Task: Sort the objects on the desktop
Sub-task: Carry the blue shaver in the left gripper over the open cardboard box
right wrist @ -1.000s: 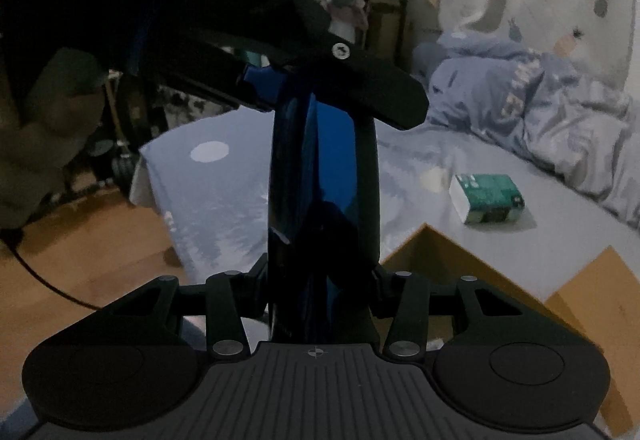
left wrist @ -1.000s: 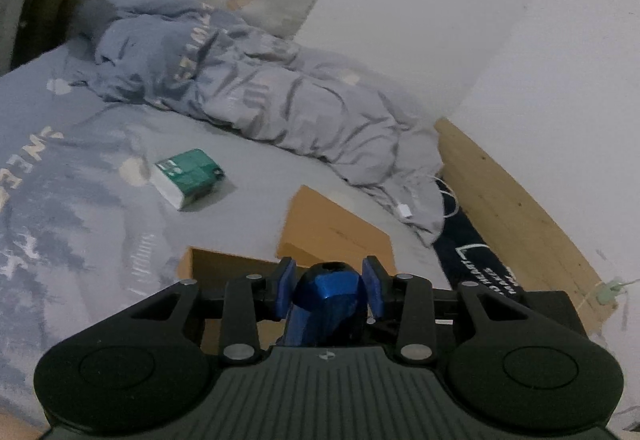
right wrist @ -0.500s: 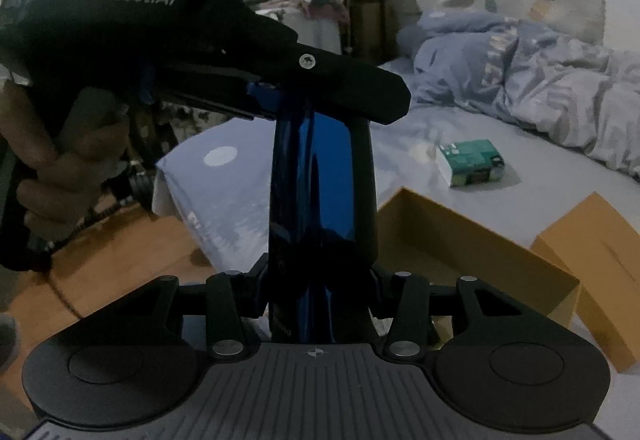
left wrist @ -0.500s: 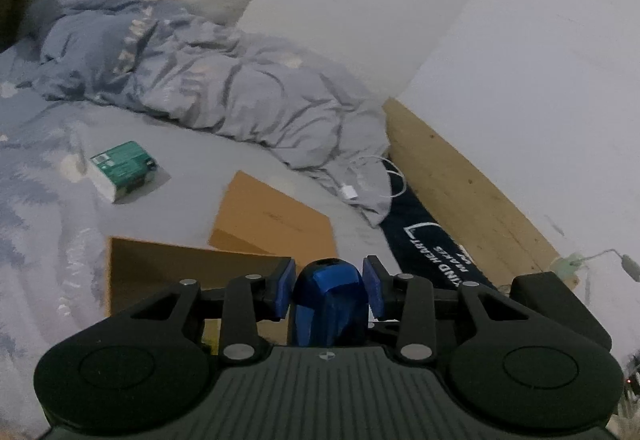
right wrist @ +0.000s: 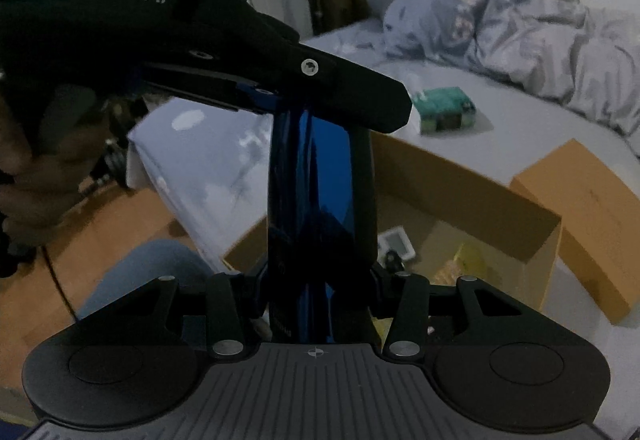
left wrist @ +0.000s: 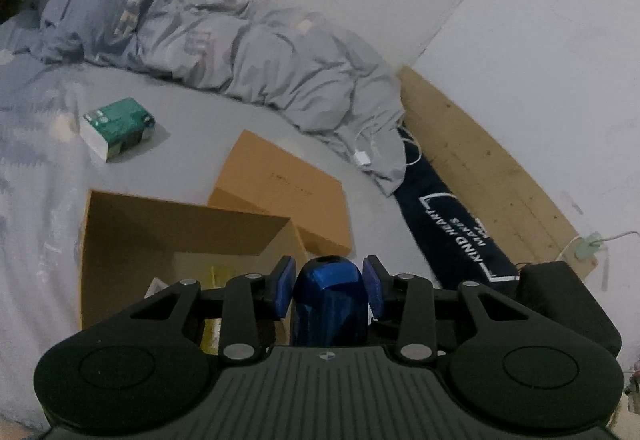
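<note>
A tall, glossy blue faceted object (right wrist: 320, 200) stands upright between both grippers. My right gripper (right wrist: 320, 276) is shut on its lower part. My left gripper (left wrist: 329, 286) is shut on its top end (left wrist: 330, 296), blue pads against both sides; the left tool's black body (right wrist: 160, 40) crosses the right wrist view. Below the object lies an open cardboard box (right wrist: 472, 196) (left wrist: 180, 216) holding a small white device (right wrist: 394, 242) and yellow packets (right wrist: 466, 260). Its orange lid (left wrist: 288, 192) rests beside it. A green box (left wrist: 118, 124) lies farther off on the bed.
A crumpled grey-blue duvet (left wrist: 240, 52) with a white charger cable (left wrist: 364, 156) lies behind the box. A dark mat (left wrist: 456, 236) and wooden floor run along the white wall. A person's hand (right wrist: 24, 168) and jeans-clad knee (right wrist: 140, 272) are at the left.
Both grippers carried the blue object toward the open box, which now looks larger and lies right beneath it. Both grips are unchanged.
</note>
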`<state>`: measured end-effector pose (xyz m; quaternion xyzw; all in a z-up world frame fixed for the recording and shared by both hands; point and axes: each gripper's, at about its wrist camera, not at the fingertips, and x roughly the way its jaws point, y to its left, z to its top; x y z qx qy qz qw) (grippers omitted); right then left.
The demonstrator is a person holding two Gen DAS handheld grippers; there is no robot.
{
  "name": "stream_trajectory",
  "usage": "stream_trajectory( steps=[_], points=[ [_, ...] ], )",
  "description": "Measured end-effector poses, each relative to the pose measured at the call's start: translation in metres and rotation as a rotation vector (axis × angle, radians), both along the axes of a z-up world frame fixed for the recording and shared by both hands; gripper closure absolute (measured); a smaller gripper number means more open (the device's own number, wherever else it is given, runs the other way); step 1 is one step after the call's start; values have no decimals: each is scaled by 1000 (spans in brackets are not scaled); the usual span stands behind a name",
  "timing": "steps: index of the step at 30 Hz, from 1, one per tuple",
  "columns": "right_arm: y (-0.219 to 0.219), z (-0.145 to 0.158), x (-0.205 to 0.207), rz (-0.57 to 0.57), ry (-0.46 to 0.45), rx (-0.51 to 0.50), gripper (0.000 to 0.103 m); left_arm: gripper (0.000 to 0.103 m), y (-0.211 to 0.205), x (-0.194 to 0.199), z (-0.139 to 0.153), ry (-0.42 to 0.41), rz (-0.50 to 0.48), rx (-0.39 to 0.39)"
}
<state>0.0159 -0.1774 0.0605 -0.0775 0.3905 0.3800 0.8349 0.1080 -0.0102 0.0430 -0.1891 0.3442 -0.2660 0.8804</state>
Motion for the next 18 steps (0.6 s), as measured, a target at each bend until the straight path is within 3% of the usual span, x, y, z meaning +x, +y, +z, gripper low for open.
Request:
stream_trajectory(
  steps=[18],
  points=[
    [7, -57, 42, -52, 106, -68, 53, 66, -10, 45, -48, 95, 14, 31]
  ],
)
